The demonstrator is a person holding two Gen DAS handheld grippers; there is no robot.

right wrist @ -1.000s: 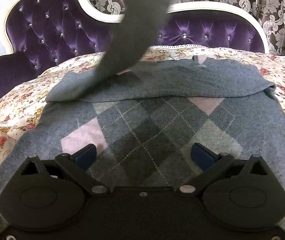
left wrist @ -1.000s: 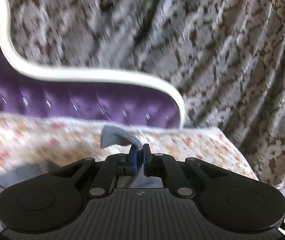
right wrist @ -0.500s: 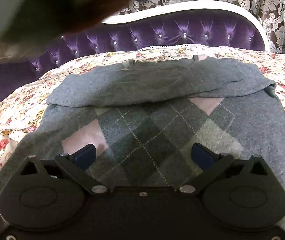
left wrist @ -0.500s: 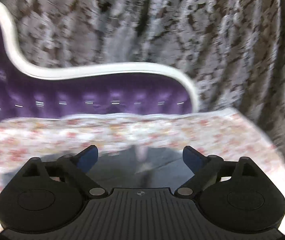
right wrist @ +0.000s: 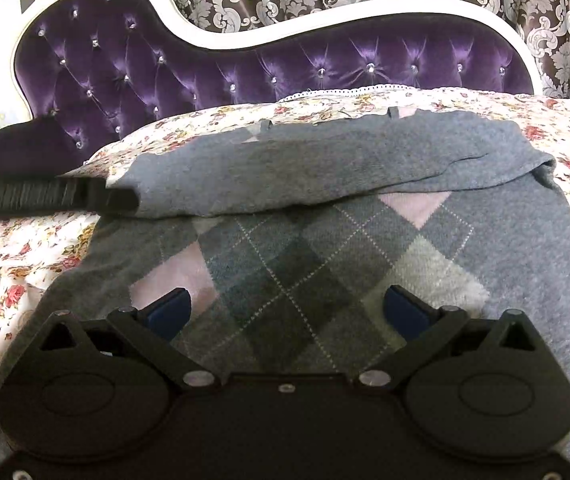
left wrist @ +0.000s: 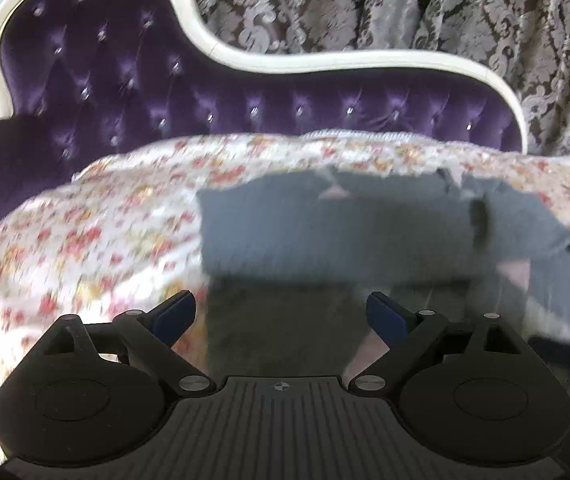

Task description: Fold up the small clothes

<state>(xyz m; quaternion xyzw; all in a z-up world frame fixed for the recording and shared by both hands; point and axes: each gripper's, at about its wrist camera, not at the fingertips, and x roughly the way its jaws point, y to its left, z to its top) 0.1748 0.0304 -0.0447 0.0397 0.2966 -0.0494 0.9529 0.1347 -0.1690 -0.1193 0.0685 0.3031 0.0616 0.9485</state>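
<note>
Right now — both claws empty, one fold laid.

Left claw (left wrist: 281, 314): jaws wide, nothing between the blue pads; it sits low in its own blurred view, over the sweater's left edge.

Right claw (right wrist: 287, 312): jaws wide too, nothing gripped, hanging above the argyle panel in the lower middle of its frame.

Sweater (right wrist: 325, 248): grey, with pink and pale diamonds, lying flat on the floral bedspread (right wrist: 33, 252); it fills the middle and lower right of the right view.

Folded sleeve (right wrist: 305, 172): draped across the chest as a band from left to right, its ribbed cuff (right wrist: 45, 196) dark at the left edge of the frame.

Axis: I judge the body's long axis runs from the bottom of the frame up toward the purple headboard (right wrist: 285, 68), neckline at the far end; the sleeve band lies crosswise to it.

Risk one: the sleeve band is loose — if I drag a claw under or past it, it could slide off or bunch.

Risk two: the knit is soft and thick; a pinch through two layers would lift the sleeve with the body and skew the next fold.

Risk three: the bedspread is also loose, so a low grab at the hem could catch it along with the sweater.
</note>
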